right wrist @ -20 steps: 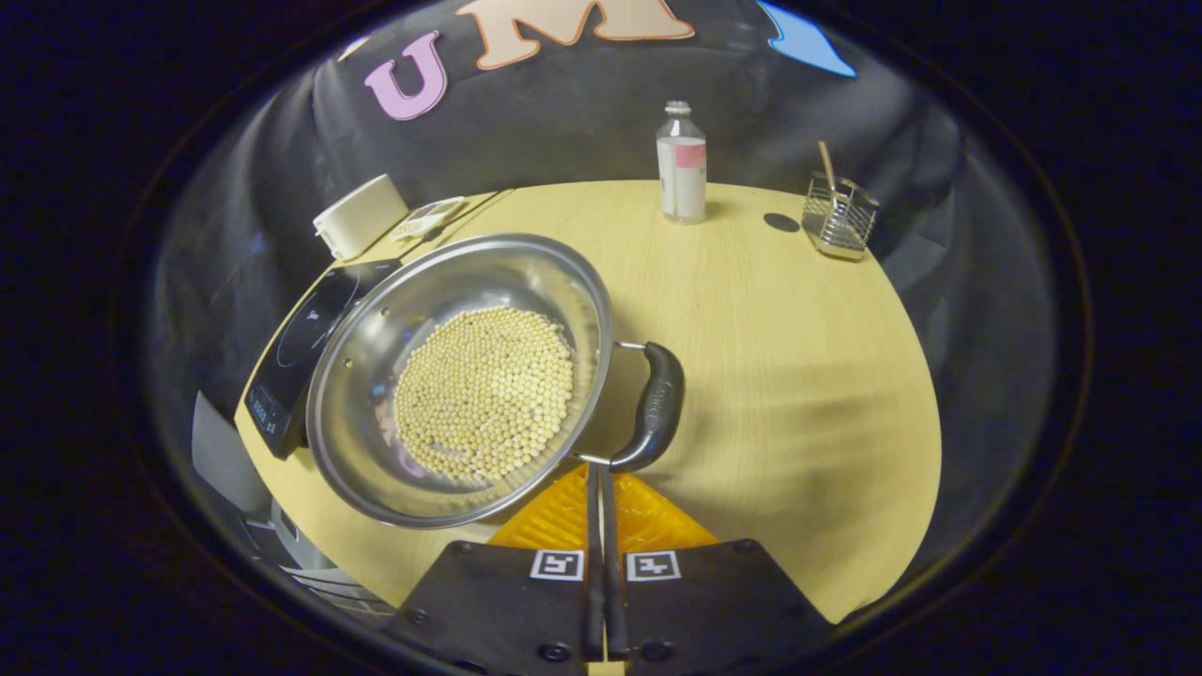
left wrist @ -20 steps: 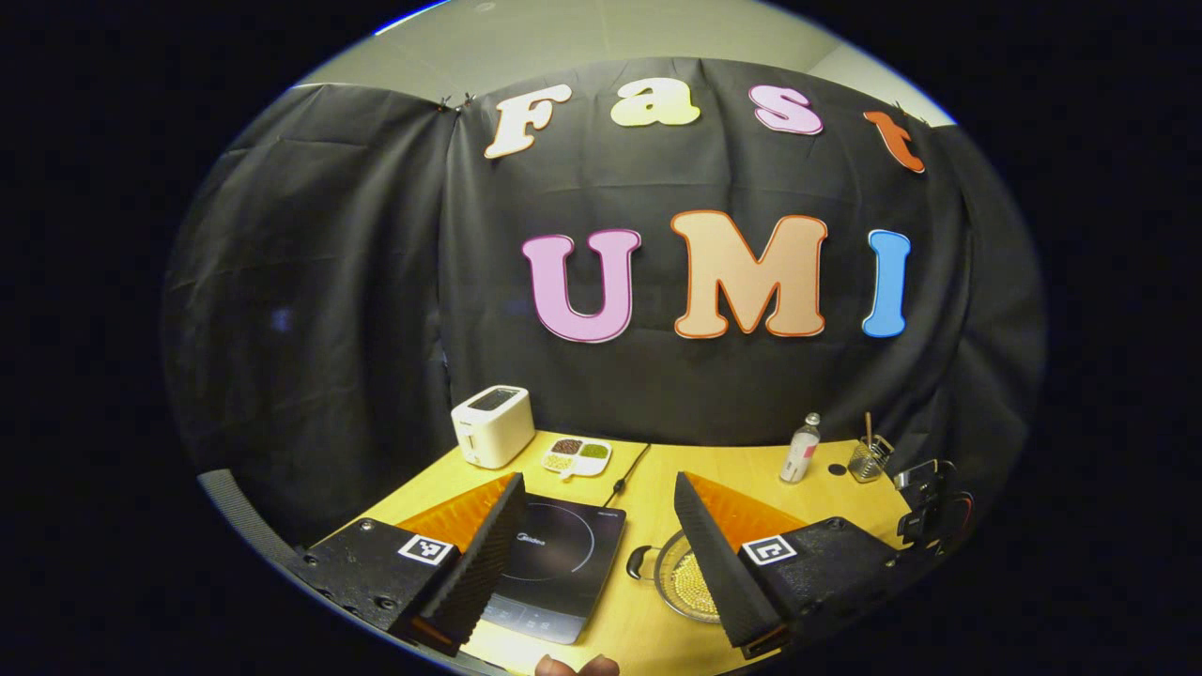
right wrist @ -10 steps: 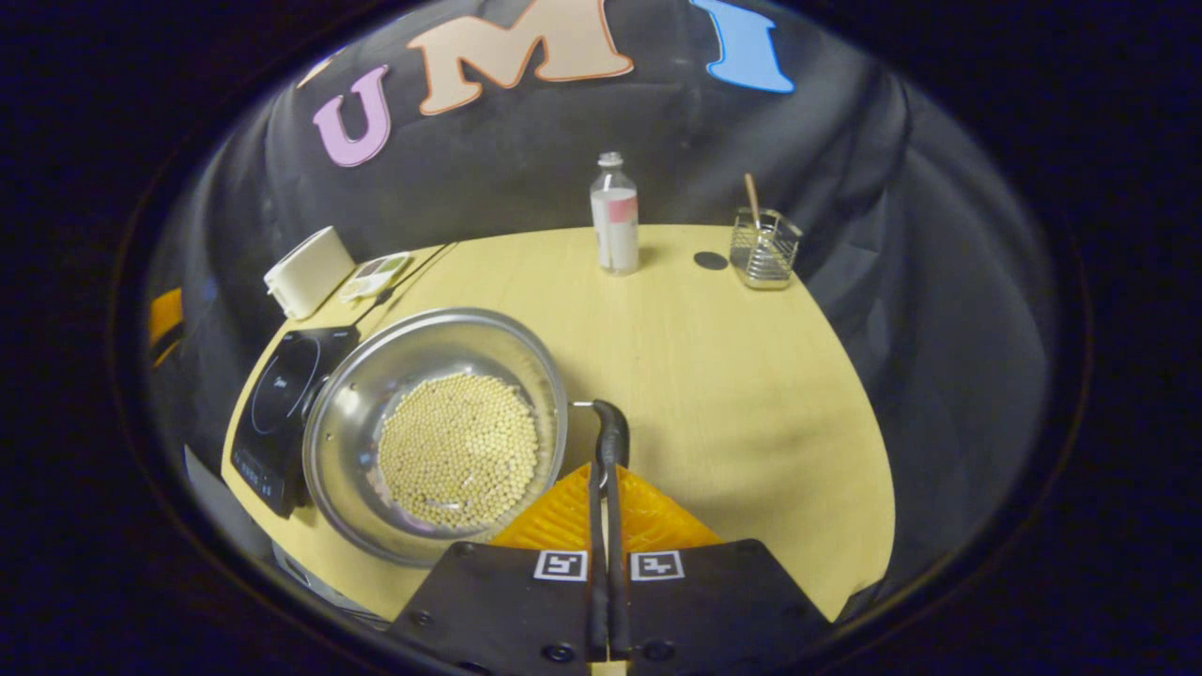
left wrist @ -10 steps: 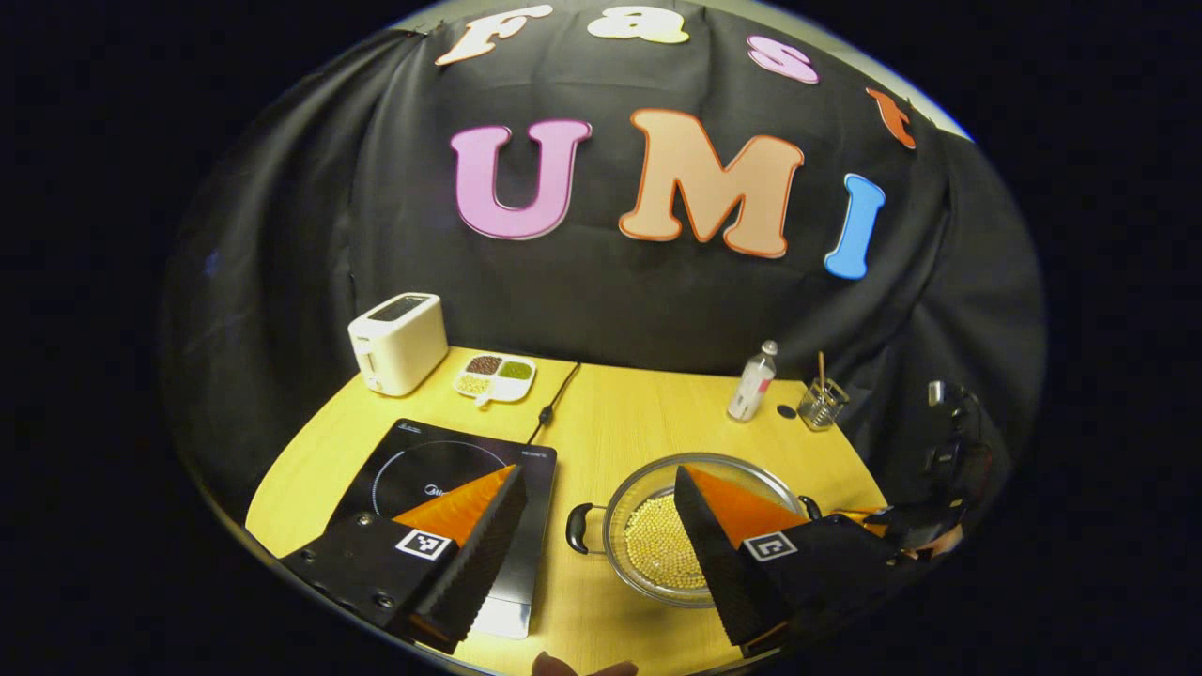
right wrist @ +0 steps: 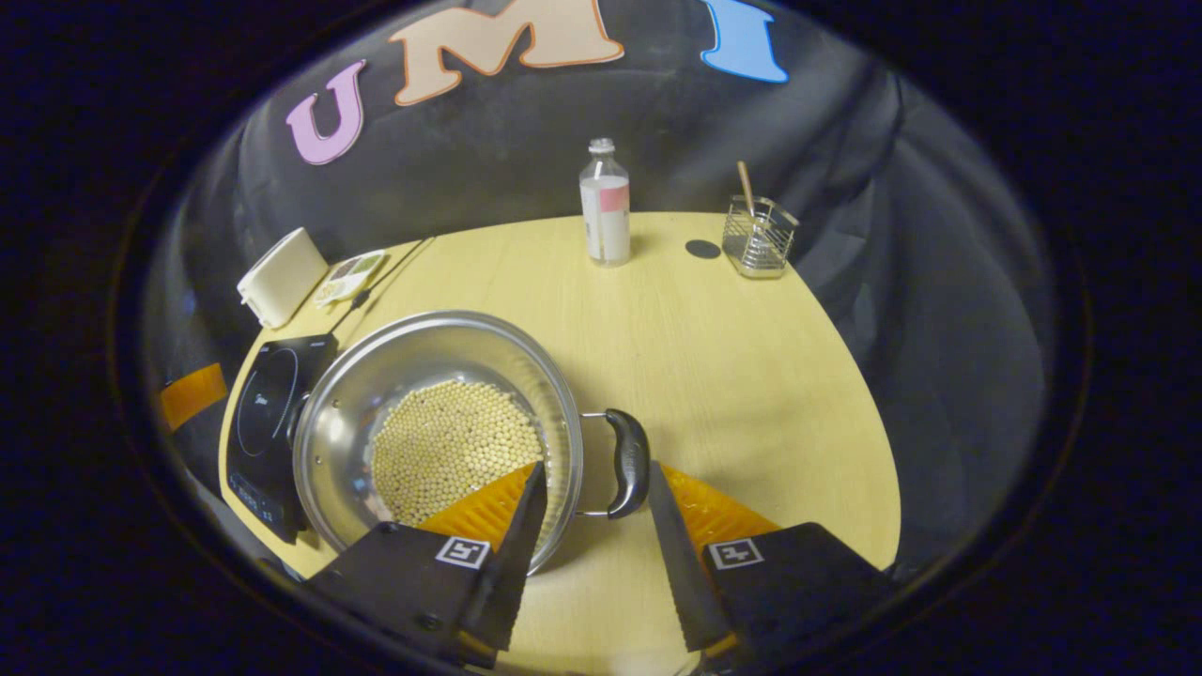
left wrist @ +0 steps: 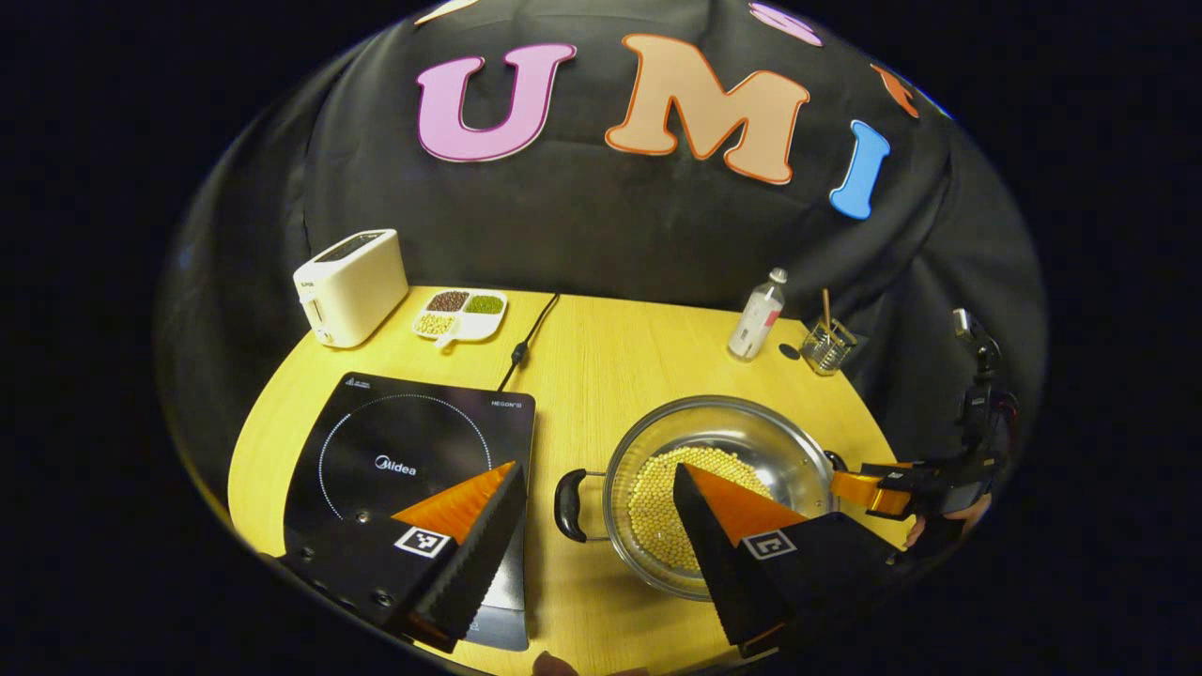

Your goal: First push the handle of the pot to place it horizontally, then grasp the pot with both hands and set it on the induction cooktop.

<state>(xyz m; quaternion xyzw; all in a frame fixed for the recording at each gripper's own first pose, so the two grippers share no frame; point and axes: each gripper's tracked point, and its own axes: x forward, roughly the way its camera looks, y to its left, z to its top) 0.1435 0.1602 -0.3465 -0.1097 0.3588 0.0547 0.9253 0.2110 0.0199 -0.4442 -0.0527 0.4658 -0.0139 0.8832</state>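
A steel pot [left wrist: 742, 437] holding pale round beans [left wrist: 653, 493] stands on the wooden table [left wrist: 601, 376], right of the black induction cooktop [left wrist: 404, 441]. Its two black handles point left [left wrist: 567, 492] and right [right wrist: 627, 460]. My left gripper [left wrist: 596, 479] is open above the table's front, with the left handle showing between its fingers farther off. My right gripper [right wrist: 596, 469] is open, and the right handle lies between its fingertips, closer to the right one, without being pressed. In the left gripper view the right gripper [left wrist: 892, 488] sits at the pot's right side.
At the back left stand a white toaster [left wrist: 349, 286] and a divided dish [left wrist: 462, 314] of beans. The cooktop's cord [left wrist: 526, 343] runs to the rear. A clear bottle [right wrist: 605, 207] and a wire holder [right wrist: 757, 239] stand at the back right.
My right gripper has gone from shut to open, and the pot's right handle now lies between its fingers. My left gripper has moved forward over the table, still open.
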